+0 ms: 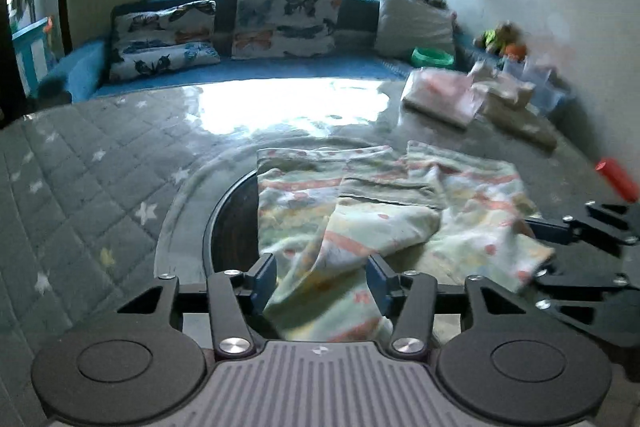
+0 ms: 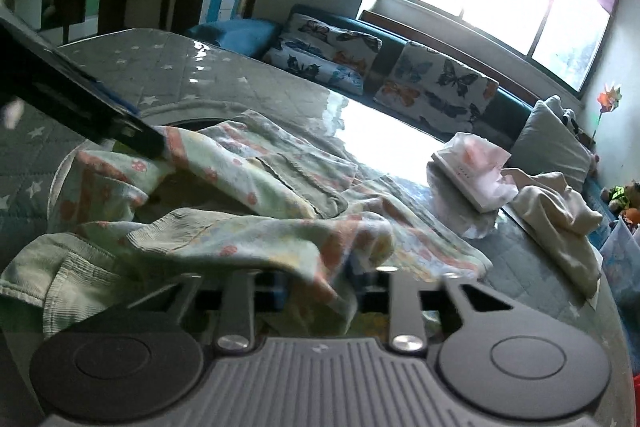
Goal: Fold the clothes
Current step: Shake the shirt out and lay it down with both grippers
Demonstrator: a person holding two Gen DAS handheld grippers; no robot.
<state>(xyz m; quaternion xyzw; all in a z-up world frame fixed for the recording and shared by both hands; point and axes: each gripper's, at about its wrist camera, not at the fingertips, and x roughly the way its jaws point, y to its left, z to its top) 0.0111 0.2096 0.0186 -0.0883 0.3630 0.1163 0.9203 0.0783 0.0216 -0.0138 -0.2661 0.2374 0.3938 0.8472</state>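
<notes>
A pale green patterned garment (image 1: 360, 211) with orange and yellow stripes lies crumpled on a glass-topped table. My left gripper (image 1: 322, 277) has its jaws apart, with a fold of the garment lying between the blue pads. The right gripper (image 1: 560, 247) shows at the right edge of the left wrist view, at the garment's corner. In the right wrist view the garment (image 2: 248, 211) drapes over my right gripper (image 2: 320, 291) and hides its fingertips. The left gripper (image 2: 100, 115) reaches in from the left there, touching the cloth.
Folded pink and cream clothes (image 1: 452, 95) are stacked at the table's far right, also in the right wrist view (image 2: 476, 175). A red cylinder (image 1: 616, 179) lies at the right edge. A blue sofa with butterfly cushions (image 1: 280, 23) stands behind.
</notes>
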